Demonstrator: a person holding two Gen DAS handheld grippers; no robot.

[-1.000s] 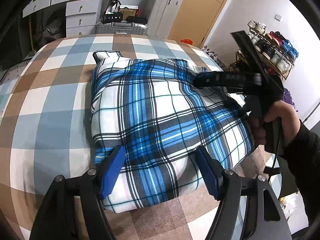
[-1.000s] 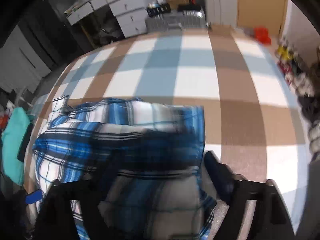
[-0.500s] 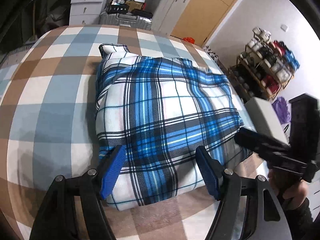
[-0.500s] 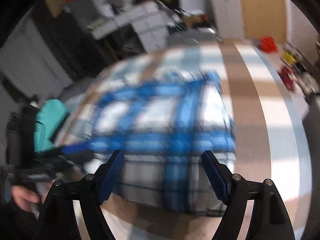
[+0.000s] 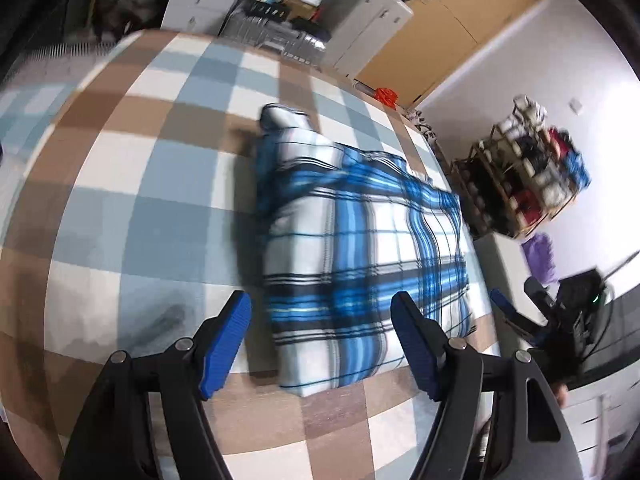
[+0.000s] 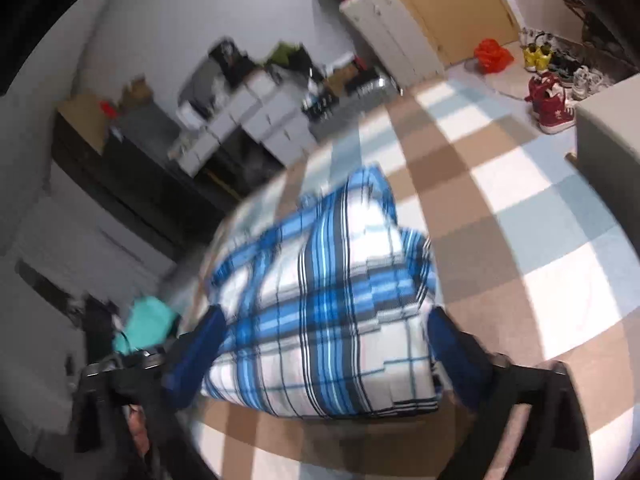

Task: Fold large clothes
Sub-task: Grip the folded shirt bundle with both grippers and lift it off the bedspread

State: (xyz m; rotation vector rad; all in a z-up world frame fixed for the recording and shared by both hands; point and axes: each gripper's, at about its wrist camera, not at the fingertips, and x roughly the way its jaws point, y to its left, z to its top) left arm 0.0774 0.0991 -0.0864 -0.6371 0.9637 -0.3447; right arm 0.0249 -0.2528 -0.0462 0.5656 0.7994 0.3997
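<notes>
Both grippers, left (image 5: 322,336) and right (image 6: 326,350), jaws wide and empty, hover above the folded plaid garment (image 5: 360,248) on a checked bedcover (image 5: 120,184).

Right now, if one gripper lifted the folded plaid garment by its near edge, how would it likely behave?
The folded plaid garment is soft cloth in stacked layers, so it would probably droop and start to unfold. It looks puffy at the edges, so likely light for its bulk. On the checked bedcover, it would probably drag rather than slide.
</notes>
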